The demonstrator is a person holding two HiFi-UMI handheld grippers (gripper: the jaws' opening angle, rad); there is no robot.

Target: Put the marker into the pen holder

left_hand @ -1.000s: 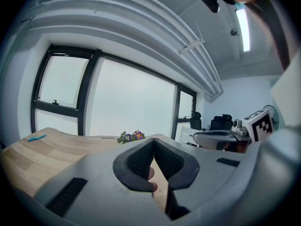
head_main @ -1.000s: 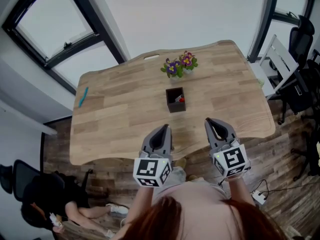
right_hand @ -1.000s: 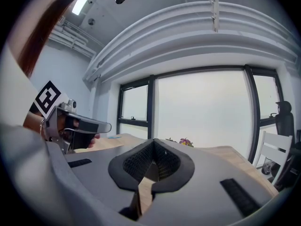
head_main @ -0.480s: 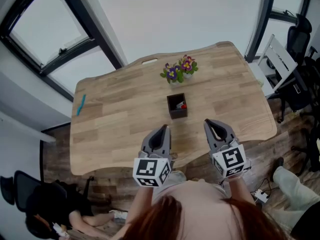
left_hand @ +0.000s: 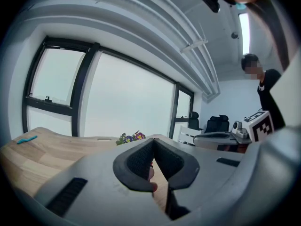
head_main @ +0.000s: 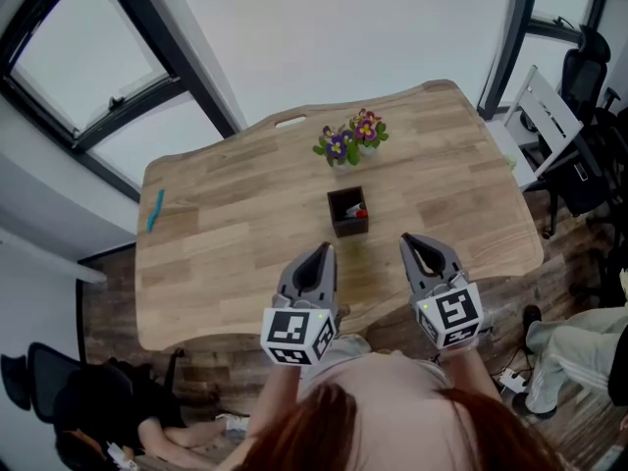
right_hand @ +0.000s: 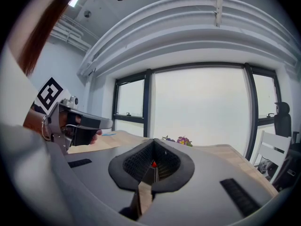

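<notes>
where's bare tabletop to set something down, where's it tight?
Bare wood: the stretch of table between the blue marker at the left edge and the pen holder, and the right end beyond the flower pot. Tight: mid-table, where pot and holder sit close, and the near edge by the left hand-held gripper and right hand-held gripper.

Dark square pen holder (head_main: 348,228) upright, red-capped marker (head_main: 360,211) inside, teal marker (head_main: 154,209) flat nr table (head_main: 245,263) left edge

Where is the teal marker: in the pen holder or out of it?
Out. The teal marker lies flat on the table, far left, well apart from the pen holder.
</notes>
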